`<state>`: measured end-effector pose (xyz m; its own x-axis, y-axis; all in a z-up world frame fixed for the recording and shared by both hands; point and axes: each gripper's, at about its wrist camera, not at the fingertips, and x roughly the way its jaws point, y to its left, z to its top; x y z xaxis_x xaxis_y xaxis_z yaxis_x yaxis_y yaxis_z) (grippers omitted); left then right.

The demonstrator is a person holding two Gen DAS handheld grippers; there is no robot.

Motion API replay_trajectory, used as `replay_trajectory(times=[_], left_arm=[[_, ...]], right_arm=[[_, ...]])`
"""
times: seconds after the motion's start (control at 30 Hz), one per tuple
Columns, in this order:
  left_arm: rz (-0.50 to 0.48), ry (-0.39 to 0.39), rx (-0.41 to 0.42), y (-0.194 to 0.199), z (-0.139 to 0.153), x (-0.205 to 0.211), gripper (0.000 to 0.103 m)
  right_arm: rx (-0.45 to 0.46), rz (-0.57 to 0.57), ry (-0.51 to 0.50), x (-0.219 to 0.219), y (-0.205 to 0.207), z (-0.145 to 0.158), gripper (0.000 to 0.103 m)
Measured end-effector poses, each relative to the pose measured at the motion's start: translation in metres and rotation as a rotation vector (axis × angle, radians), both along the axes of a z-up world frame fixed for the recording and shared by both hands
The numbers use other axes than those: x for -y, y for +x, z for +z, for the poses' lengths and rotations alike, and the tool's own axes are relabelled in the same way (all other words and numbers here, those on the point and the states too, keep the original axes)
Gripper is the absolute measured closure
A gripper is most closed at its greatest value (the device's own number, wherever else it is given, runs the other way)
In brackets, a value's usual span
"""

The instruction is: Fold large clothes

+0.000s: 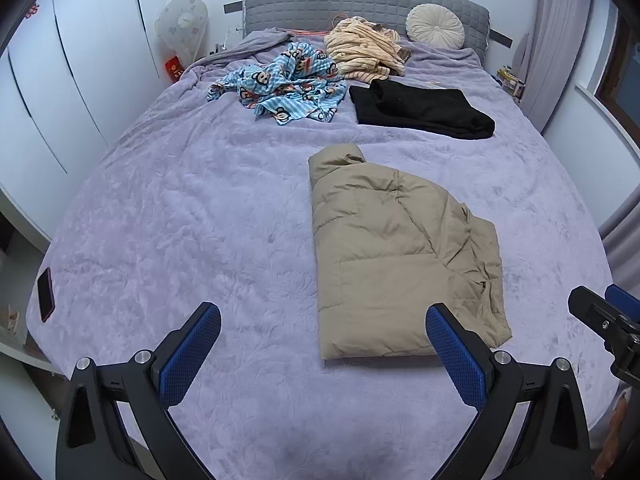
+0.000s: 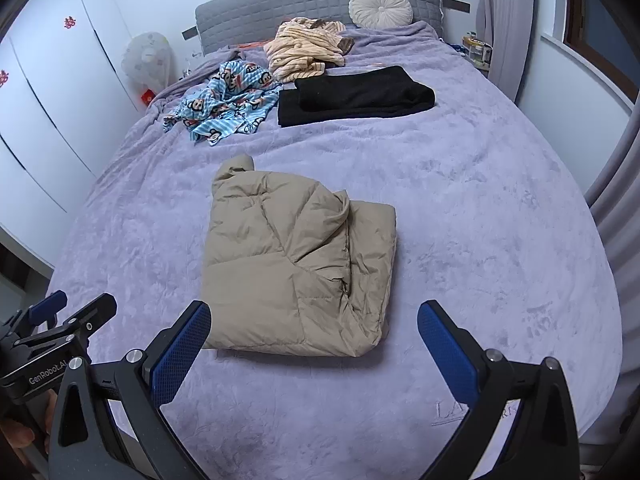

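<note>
Tan puffer jacket (image 2: 296, 268) lies folded in half lengthwise mid-bed, nearer me than black garment (image 2: 356, 94). I've both grippers, L (image 1: 322, 350) and R (image 2: 314, 340), spread wide, empty, above its hem. Next: grip hem, fold towards collar.

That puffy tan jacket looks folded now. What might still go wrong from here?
1. The tan jacket is puffy, and both grippers, left and right, are open and off it, so the loose right-hand flap may spring open.
2. A phone lies at the bed's left edge; dragging clothes across could knock it off.
3. The blue printed garment and striped one lie crumpled together and may snag.
</note>
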<state>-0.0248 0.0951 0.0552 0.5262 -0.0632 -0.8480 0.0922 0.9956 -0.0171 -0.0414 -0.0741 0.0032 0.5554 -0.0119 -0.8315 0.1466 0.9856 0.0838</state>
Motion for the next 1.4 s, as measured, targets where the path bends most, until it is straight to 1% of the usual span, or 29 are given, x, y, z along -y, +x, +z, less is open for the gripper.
replay_trajectory(times=[1.4], left_arm=[[0.007, 0.000, -0.009, 0.0075, -0.0004, -0.0035, 0.000]], right_arm=[[-0.003, -0.001, 0.009, 0.0046, 0.0032, 0.0005, 0.000]])
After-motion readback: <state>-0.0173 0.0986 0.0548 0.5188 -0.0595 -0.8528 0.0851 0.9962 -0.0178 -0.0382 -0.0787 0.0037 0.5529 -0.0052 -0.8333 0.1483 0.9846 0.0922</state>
